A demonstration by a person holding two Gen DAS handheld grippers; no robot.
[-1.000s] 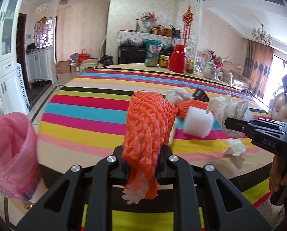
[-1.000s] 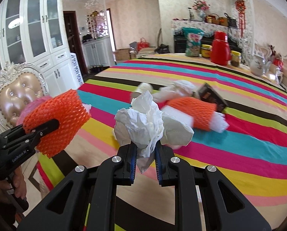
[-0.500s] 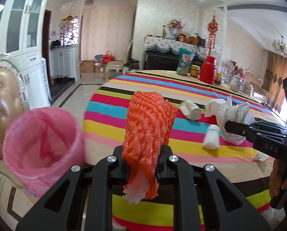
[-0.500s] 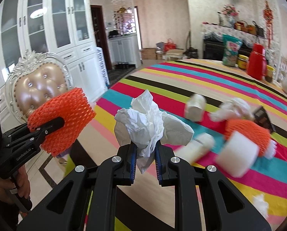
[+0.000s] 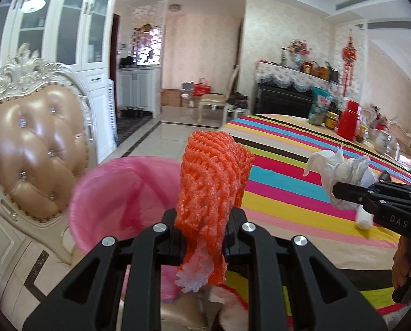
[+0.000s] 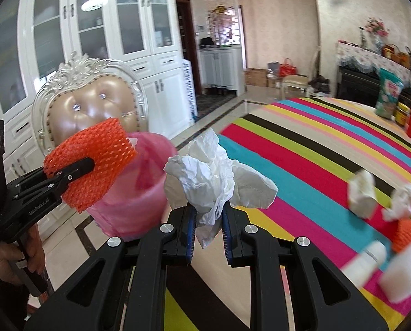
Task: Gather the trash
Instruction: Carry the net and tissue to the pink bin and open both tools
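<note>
Two pieces of trash are in hand at once, one per gripper. The left gripper (image 5: 202, 237) has its jaws clamped on an orange foam fruit net (image 5: 212, 193), held upright just above and beside the mouth of the pink-lined trash bin (image 5: 117, 193); this looks like the pose for dropping it in. The right gripper (image 6: 208, 234) is closed on a crumpled white tissue (image 6: 213, 176), held to the side near the bin, probably waiting its turn so both loads go in on one trip. The bin stands by the tufted chair (image 5: 31, 149) at the edge of the striped tablecloth (image 5: 288, 182). More trash lies on the cloth in the right wrist view: paper wads (image 6: 362, 193), another orange net (image 6: 409, 237) and a white foam block (image 6: 401, 275), all blurred.
</note>
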